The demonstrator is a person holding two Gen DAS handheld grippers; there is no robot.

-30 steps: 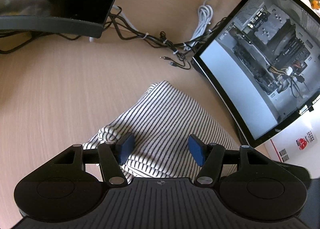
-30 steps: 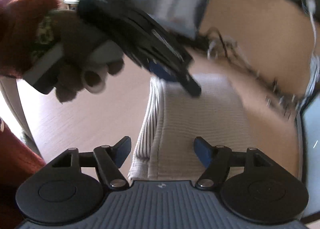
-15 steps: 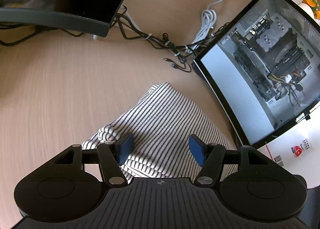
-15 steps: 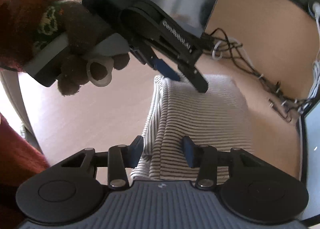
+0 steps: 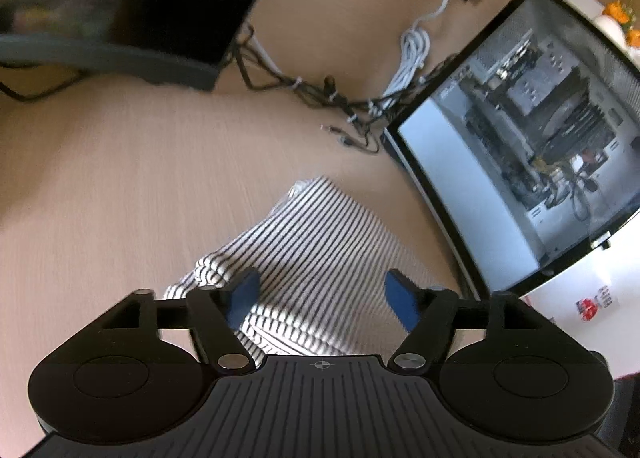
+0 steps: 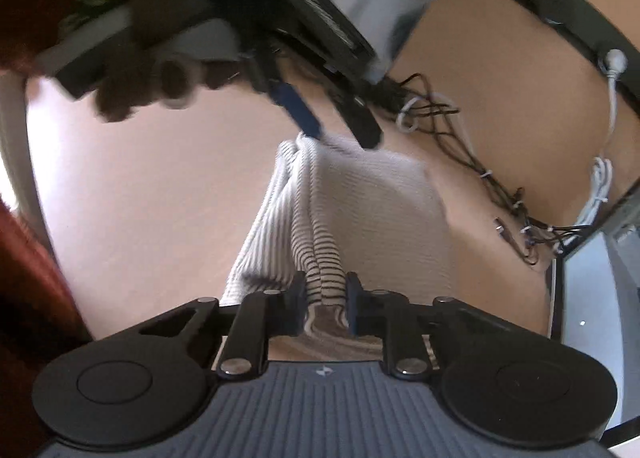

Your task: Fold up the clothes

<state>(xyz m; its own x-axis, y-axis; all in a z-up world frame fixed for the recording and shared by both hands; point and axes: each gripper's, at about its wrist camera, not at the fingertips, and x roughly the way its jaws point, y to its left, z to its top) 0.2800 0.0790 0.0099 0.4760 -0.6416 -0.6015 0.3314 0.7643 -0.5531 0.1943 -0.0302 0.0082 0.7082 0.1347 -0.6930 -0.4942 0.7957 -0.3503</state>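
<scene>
Striped knit garment point(image 6: 360, 213), already folded into a compact stack, lies on the tan desk point(image 5: 120, 185) near the open PC case point(image 5: 520, 129) and the cable tangle point(image 5: 340, 105). Your right gripper point(image 6: 323, 294) has its jaws narrowed onto a bunched fold at the near edge, fabric pinched between them. Your left gripper point(image 5: 320, 294) hangs over the far end with jaws wide, nothing in them; in the right wrist view its fingertips point(image 6: 304, 117) sit at the top edge of the stack, contact unclear through blur. To do this step well, grab all layers at the left end before lifting, not just the top one. Keep both ends level so the fold doesn't slump open. Move slowly; this knit looks soft and likely slides. Stay clear of the cables when you shift it.
</scene>
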